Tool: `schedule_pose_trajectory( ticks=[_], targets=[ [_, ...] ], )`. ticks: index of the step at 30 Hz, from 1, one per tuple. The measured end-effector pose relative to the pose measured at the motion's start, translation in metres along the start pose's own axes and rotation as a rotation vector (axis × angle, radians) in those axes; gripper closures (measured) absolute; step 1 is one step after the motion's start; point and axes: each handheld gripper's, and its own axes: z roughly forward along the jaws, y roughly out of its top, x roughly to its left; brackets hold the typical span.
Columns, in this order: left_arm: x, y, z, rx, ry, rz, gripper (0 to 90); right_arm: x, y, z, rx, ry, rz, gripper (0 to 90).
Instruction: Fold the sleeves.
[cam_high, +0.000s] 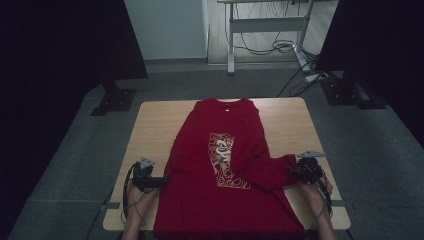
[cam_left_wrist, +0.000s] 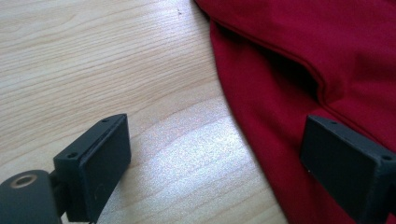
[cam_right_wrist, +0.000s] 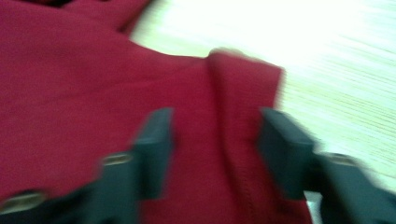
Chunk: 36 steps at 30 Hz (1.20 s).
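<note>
A red T-shirt (cam_high: 220, 170) with a printed front lies flat on the wooden table (cam_high: 155, 120), its collar at the far end. Its right sleeve (cam_high: 272, 170) is folded in over the body. My left gripper (cam_high: 162, 180) rests by the shirt's left edge and is open. In the left gripper view (cam_left_wrist: 215, 163) one jaw stands over bare wood and the other over the red hem (cam_left_wrist: 280, 93). My right gripper (cam_high: 292, 172) is at the sleeve's end. In the blurred right gripper view (cam_right_wrist: 215, 149) the jaws stand apart with the sleeve cuff (cam_right_wrist: 243, 84) between them.
The shirt's lower hem hangs over the table's near edge (cam_high: 125, 225). Black stand feet (cam_high: 115, 97) (cam_high: 350, 92) sit on the carpet beyond the far corners. A desk frame with loose cables (cam_high: 270, 45) stands farther back.
</note>
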Motion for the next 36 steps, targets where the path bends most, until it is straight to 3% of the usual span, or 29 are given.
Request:
schedule_pose_trajectory(
  ticks=[1,2,3,4,12,13,15,16,17,18,20,21,22,23,24,26,29,30,31,32,34,35,36],
  targets=[
    [0.000,0.000,0.000,0.000,0.000,0.000,9.3,0.003,0.000,-0.002,0.008,0.008,-0.003,59.3],
    [0.000,0.000,0.000,0.000,0.000,0.000,9.3,0.003,0.000,-0.002,0.008,0.008,-0.003,69.4],
    [0.000,0.000,0.000,0.000,0.000,0.000,9.3,0.003,0.000,-0.002,0.008,0.008,-0.003,69.4],
    [0.000,0.000,0.000,0.000,0.000,0.000,9.3,0.005,-0.002,-0.004,0.010,0.015,0.017,81.3],
    [0.000,0.000,0.000,0.000,0.000,0.000,9.3,0.005,-0.002,-0.006,0.013,0.034,0.047,83.3],
    [0.000,0.000,0.000,0.000,0.000,0.000,9.3,0.008,0.001,-0.014,-0.022,0.082,0.046,83.3],
    [0.000,0.000,0.000,0.000,0.000,-0.001,9.3,0.008,0.001,-0.014,-0.022,0.082,0.046,83.5],
    [0.000,0.000,0.000,0.000,0.000,-0.001,9.3,0.013,0.005,-0.029,-0.076,0.122,0.041,83.5],
    [0.000,0.000,0.000,0.000,0.000,-0.001,9.3,0.013,0.005,-0.029,-0.076,0.122,0.041,83.5],
    [0.000,0.000,0.000,0.000,0.000,-0.001,9.3,0.019,0.008,-0.040,-0.109,0.161,0.024,83.5],
    [0.000,0.000,0.000,0.000,0.000,0.000,9.3,0.019,0.008,-0.040,-0.109,0.161,0.024,83.5],
    [0.000,0.000,0.000,0.000,0.000,0.000,9.3,0.032,0.009,-0.054,-0.144,0.206,-0.018,83.5],
    [0.000,0.000,0.000,0.000,0.000,0.000,9.3,0.032,0.009,-0.054,-0.144,0.206,-0.018,83.5],
    [0.000,0.000,0.000,0.000,0.000,0.000,9.3,0.042,0.008,-0.063,-0.167,0.254,-0.040,83.6],
    [0.000,0.000,0.000,0.000,0.000,0.000,9.3,0.042,0.008,-0.063,-0.167,0.254,-0.040,83.6],
    [0.000,0.000,0.000,0.000,0.001,-0.001,9.3,0.062,0.003,-0.078,-0.197,0.341,-0.092,83.5],
    [0.000,0.000,0.000,0.000,0.001,-0.001,9.3,0.066,0.001,-0.081,-0.202,0.370,-0.099,83.5],
    [0.000,0.000,0.000,0.000,0.001,-0.001,9.3,0.075,-0.004,-0.086,-0.212,0.436,-0.109,83.5],
    [0.000,0.000,0.000,0.000,0.001,-0.001,9.3,0.075,-0.004,-0.086,-0.212,0.436,-0.109,83.5],
    [0.000,0.000,0.000,0.000,0.001,-0.001,9.3,0.084,-0.009,-0.091,-0.216,0.505,-0.128,83.5],
    [0.000,0.000,0.000,0.000,0.001,-0.002,9.3,0.084,-0.009,-0.091,-0.216,0.505,-0.128,83.5],
    [0.000,0.000,0.000,0.000,0.001,-0.001,9.3,0.100,-0.017,-0.098,-0.220,0.614,-0.160,83.5],
    [0.000,0.000,0.000,0.000,0.002,-0.002,9.3,0.108,-0.020,-0.100,-0.220,0.666,-0.173,83.5]
  ],
)
